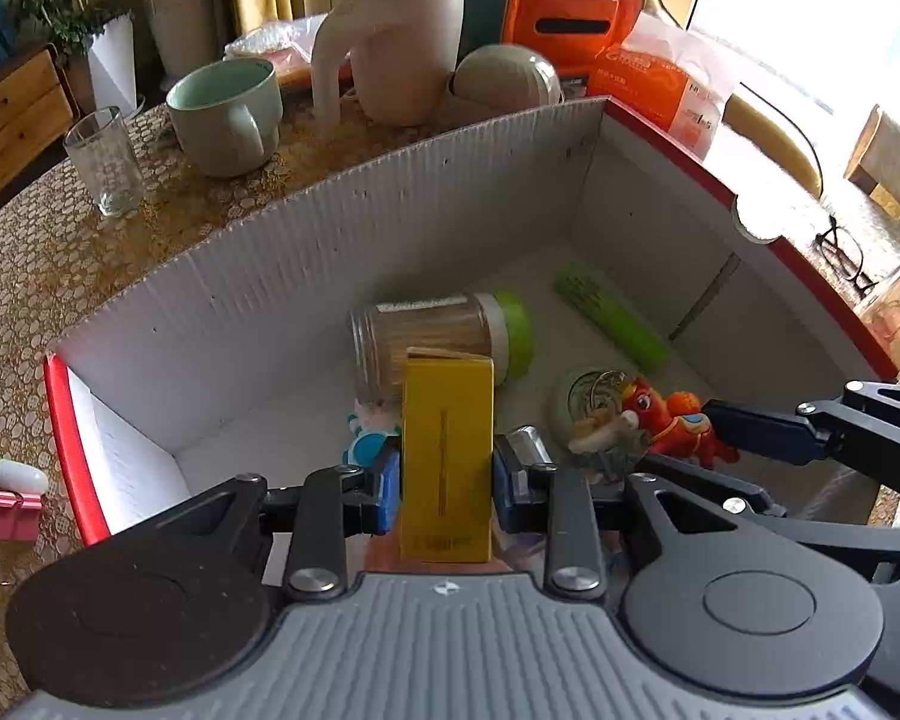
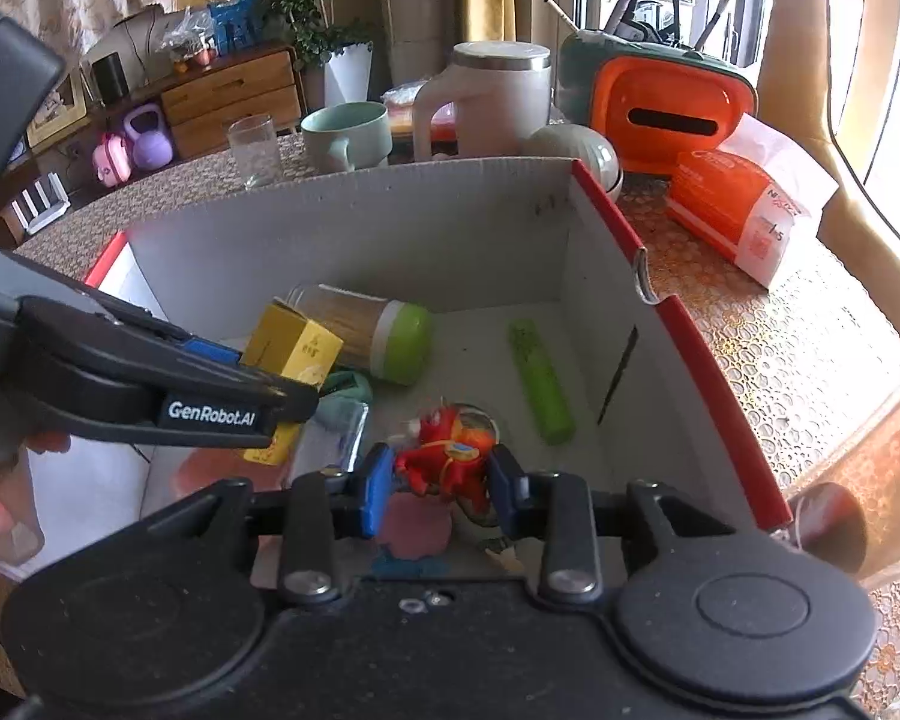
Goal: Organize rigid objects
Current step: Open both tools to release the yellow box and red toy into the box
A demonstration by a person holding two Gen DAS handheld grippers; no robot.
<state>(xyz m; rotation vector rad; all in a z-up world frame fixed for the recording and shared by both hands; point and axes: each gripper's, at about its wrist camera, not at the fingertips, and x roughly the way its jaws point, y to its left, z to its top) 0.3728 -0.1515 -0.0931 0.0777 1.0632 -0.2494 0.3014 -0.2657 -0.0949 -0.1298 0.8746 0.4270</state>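
Observation:
My left gripper point(image 1: 447, 480) is shut on a yellow box point(image 1: 447, 450), held upright inside the white cardboard box with red edges point(image 1: 330, 252); the yellow box also shows in the right wrist view point(image 2: 291, 345). My right gripper point(image 2: 441, 486) is shut on a red toy horse point(image 2: 450, 456), low inside the same box point(image 2: 390, 240); the horse also shows in the left wrist view point(image 1: 672, 414). On the box floor lie a toothpick jar with a green lid point(image 1: 438, 333), a green tube point(image 1: 612, 318), a blue-and-white figure point(image 1: 369, 432) and a round tin point(image 1: 588, 396).
On the patterned table behind the box stand a glass point(image 1: 105, 159), a pale green mug point(image 1: 228, 114), a white lidded jug point(image 1: 390, 42), a round pale pot point(image 1: 507, 75), an orange case point(image 1: 573, 18) and an orange packet point(image 2: 744, 207). A pink binder clip point(image 1: 6, 516) lies left.

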